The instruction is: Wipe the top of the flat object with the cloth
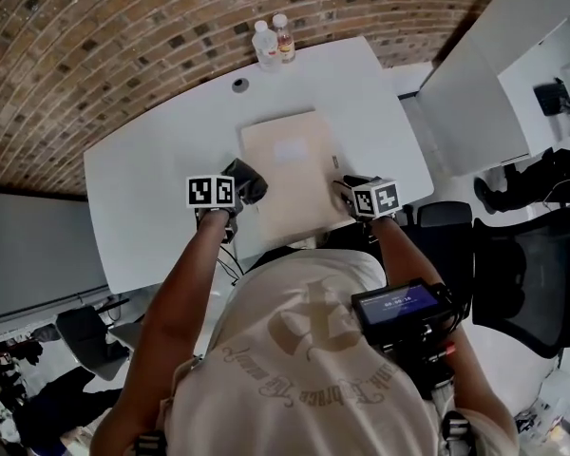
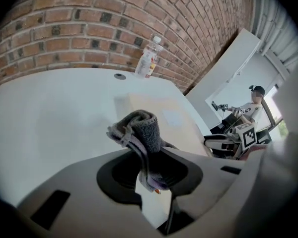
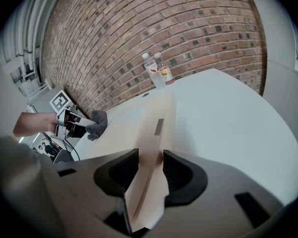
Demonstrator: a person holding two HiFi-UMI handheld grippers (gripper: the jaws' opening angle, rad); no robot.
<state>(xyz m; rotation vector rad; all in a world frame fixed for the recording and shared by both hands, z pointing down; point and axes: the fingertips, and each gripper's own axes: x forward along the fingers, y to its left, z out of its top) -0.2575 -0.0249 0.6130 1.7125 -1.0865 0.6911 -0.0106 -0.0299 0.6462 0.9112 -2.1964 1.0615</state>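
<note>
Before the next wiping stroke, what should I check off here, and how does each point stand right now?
1. Left gripper shut on the cloth: ok.
2. Right gripper clamped on the flat object at its near edge: ok.
3. Cloth pressed onto the top: cannot tell; it sits at the object's left edge.
4. Nothing standing on the top: ok.
5. Bottles stand apart, past the object's far edge: ok.

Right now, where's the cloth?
Head view: the grey cloth is clamped in the left claw, at the left edge of the beige board, near its front corner.
</note>
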